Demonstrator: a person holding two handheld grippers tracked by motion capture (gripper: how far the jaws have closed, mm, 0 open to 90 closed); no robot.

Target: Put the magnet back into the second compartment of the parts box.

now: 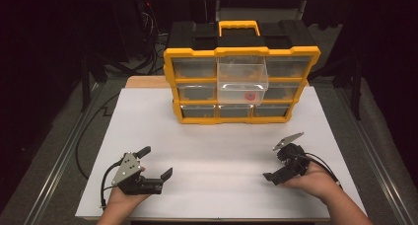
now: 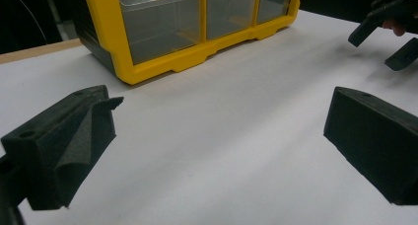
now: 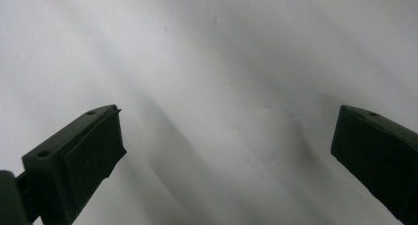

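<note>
White bench, dark surrounds. Left gripper low at near left, hand beneath, jaws spread wide, nothing between. Right gripper at near right, tilted down toward bench, jaws spread, empty. Yellow drawer cabinet stands at far edge, well apart; centre drawer pulled out, small red item inside.

A flat white rectangular tabletop spreads wide and bare across the middle. At its far edge stands a yellow-and-black plastic drawer organiser, square on the surface, with one clear middle drawer pulled out.
</note>
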